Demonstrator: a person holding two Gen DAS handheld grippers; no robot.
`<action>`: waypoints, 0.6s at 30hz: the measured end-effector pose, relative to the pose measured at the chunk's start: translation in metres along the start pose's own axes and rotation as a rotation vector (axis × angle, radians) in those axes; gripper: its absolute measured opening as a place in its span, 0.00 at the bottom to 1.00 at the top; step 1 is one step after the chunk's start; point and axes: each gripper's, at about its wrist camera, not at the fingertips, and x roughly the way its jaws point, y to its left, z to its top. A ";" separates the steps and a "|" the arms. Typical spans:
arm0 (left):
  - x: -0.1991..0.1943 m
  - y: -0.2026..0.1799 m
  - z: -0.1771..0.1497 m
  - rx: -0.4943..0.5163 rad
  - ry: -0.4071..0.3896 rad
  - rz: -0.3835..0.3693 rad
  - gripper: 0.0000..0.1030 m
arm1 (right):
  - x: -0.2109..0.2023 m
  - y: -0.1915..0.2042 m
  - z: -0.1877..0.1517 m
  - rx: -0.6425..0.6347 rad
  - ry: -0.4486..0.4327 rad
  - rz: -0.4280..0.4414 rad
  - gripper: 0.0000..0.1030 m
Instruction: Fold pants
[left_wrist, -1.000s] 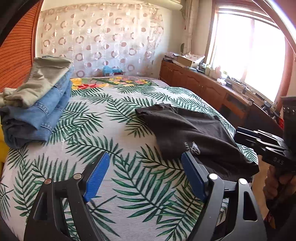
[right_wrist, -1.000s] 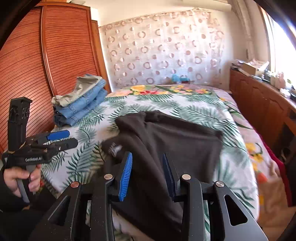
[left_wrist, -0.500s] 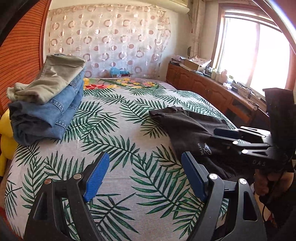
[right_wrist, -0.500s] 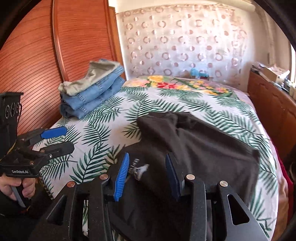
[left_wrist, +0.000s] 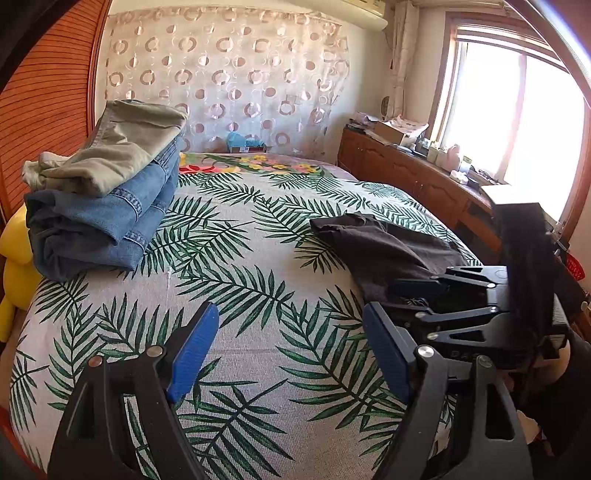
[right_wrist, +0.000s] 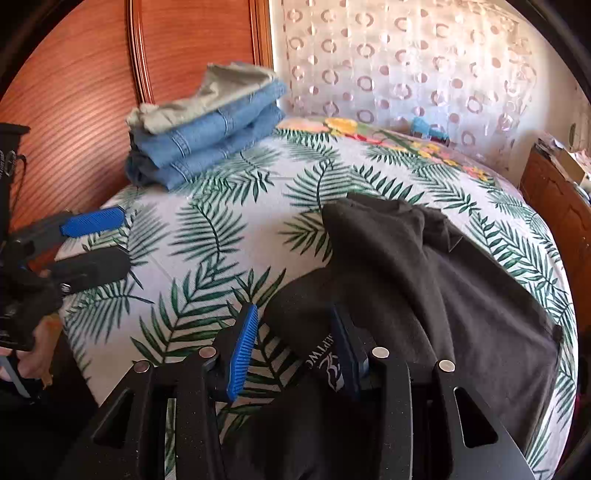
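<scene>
Black pants (right_wrist: 424, 280) lie rumpled on the palm-leaf bedspread (right_wrist: 207, 236), at the right in the left wrist view (left_wrist: 384, 247). My right gripper (right_wrist: 295, 347) is open, its jaws around the near hem with white lettering. It also shows in the left wrist view (left_wrist: 417, 295), over the pants' near end. My left gripper (left_wrist: 291, 350) is open and empty over bare bedspread (left_wrist: 240, 295), left of the pants; it shows at the left edge of the right wrist view (right_wrist: 96, 240).
A stack of folded jeans and khaki pants (left_wrist: 107, 192) sits at the bed's far left by the wooden headboard (right_wrist: 74, 92). A yellow thing (left_wrist: 14, 266) lies beside it. A wooden cabinet (left_wrist: 413, 181) with clutter runs under the window on the right.
Both grippers have moved forward and lower toward the bed. The right gripper has come down onto the pants' near hem, which now sits between its jaws.
</scene>
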 end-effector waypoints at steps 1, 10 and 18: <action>0.000 0.000 0.000 0.000 0.001 0.001 0.78 | 0.002 -0.001 0.000 -0.005 0.010 -0.004 0.41; 0.002 -0.002 -0.004 0.008 0.013 -0.005 0.78 | 0.005 0.019 0.001 -0.105 0.031 -0.079 0.23; 0.003 -0.006 -0.008 0.014 0.025 -0.016 0.78 | -0.026 -0.014 0.016 -0.018 -0.051 -0.074 0.08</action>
